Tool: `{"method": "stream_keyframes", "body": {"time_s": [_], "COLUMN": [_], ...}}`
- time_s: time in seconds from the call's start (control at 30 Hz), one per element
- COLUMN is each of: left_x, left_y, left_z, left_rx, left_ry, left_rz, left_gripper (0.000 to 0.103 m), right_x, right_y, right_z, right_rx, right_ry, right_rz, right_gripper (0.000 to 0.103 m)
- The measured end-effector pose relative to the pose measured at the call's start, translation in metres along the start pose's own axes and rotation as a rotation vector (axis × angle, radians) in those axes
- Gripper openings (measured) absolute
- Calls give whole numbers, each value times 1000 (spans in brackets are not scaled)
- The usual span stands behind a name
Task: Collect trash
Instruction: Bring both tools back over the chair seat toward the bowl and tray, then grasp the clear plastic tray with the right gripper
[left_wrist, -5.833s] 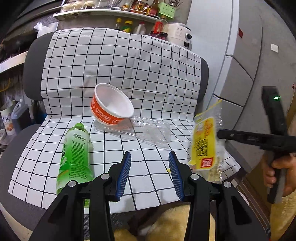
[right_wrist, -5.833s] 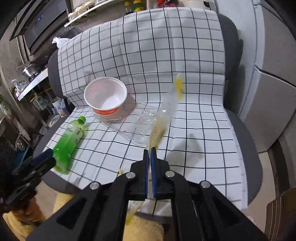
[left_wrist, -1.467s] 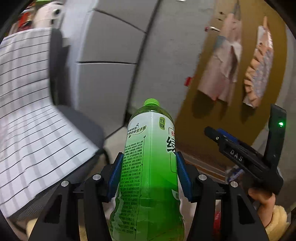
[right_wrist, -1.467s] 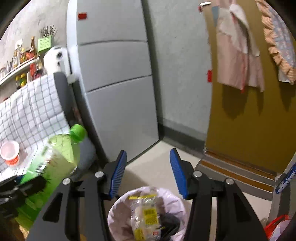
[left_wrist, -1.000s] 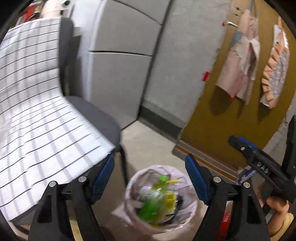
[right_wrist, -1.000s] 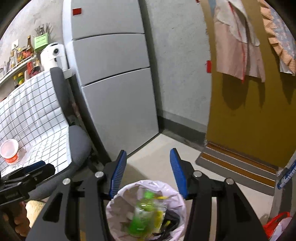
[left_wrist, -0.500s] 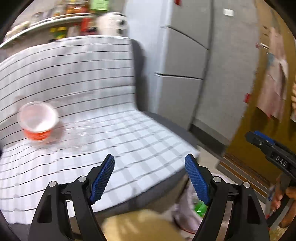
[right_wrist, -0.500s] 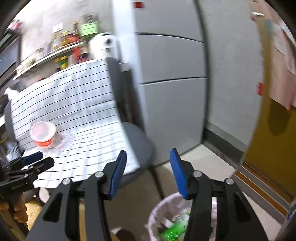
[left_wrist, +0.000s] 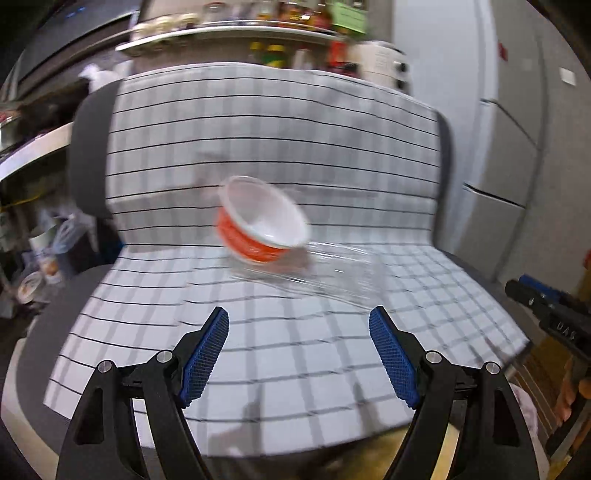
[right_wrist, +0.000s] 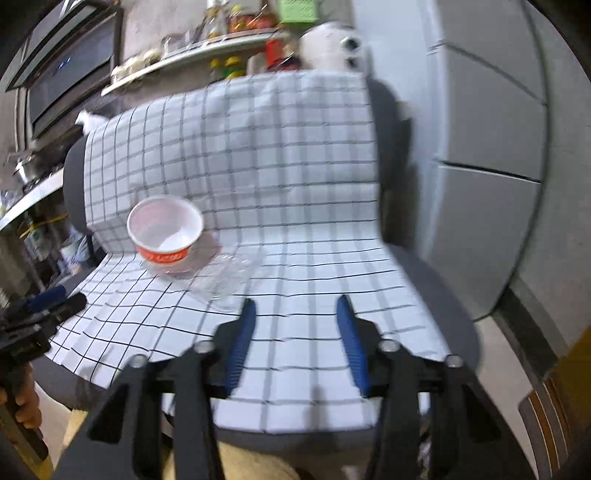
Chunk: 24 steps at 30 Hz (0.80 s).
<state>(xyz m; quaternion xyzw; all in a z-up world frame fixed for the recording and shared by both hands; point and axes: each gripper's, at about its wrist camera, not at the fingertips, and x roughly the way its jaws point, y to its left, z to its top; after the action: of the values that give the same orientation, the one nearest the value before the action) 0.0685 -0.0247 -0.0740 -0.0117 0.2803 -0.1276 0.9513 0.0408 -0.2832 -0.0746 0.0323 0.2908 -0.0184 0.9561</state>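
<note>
Facing the chair, both grippers hang in the air w/ nothing between their blue pads. Left gripper (left_wrist: 299, 343) has its jaws spread wide, empty, aimed at the seat front, held roughly level and pointing at the chair back. Right gripper (right_wrist: 297, 334) also has jaws apart, a bit narrower than the left, empty, pointing at the seat from the right side; its tip shows at the right edge of the left wrist view, w/ the person's fingers wrapped round the handle below. Left one shows likewise at the left edge of the right wrist view, low, near the seat's front corner.

Trash on the seat: an orange-and-white paper bowl (left_wrist: 264, 230) sits tilted, mouth open toward the cameras, at the crease where seat meets back, left of centre. A clear plastic tray (left_wrist: 332, 275) lies flat just beside it, on its right, one edge under or touching the bowl — can't tell which, frames are blurry. Both lie on a white checked cloth (left_wrist: 280, 147) draped over the grey chair (right_wrist: 391, 147). Both grippers are well apart from bowl and tray.
</note>
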Motion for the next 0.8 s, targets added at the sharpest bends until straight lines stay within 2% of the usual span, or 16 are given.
{"method": "stream_keyframes", "body": {"time_s": [0.03, 0.23, 0.3, 0.33, 0.37, 0.47, 0.6, 0.63, 0.67, 0.7, 0.8], "left_x": [2, 23, 30, 32, 34, 38, 40, 40, 40, 39, 35], "left_y": [6, 43, 52, 56, 59, 65, 67, 69, 70, 70, 70], "left_z": [1, 11, 15, 16, 17, 17, 15, 14, 13, 12, 10], "left_rx": [-9, -62, -75, -81, -88, -99, -108, -113, -118, -123, -128], "left_ry": [1, 8, 14, 15, 14, 19, 31, 34, 36, 37, 40], "left_rz": [15, 95, 116, 123, 129, 137, 144, 144, 144, 144, 147], "left_gripper": [79, 79, 79, 79, 79, 79, 79, 79, 79, 79, 79], "right_x": [16, 92, 114, 123, 133, 160, 175, 174, 173, 170, 155], "right_y": [6, 28, 31, 31, 32, 32, 27, 26, 26, 28, 31], "right_z": [4, 19, 24, 26, 28, 26, 19, 19, 19, 19, 19], "right_rx": [-5, 15, 49, 63, 76, 107, 204, 217, 224, 219, 179], "right_ry": [26, 133, 157, 171, 180, 244, 316, 320, 330, 335, 334], "right_rz": [24, 95, 96, 97, 88, 52, 118, 135, 156, 163, 153], "right_gripper": [24, 24, 29, 38, 43, 43, 43, 40, 28, 23, 21]}}
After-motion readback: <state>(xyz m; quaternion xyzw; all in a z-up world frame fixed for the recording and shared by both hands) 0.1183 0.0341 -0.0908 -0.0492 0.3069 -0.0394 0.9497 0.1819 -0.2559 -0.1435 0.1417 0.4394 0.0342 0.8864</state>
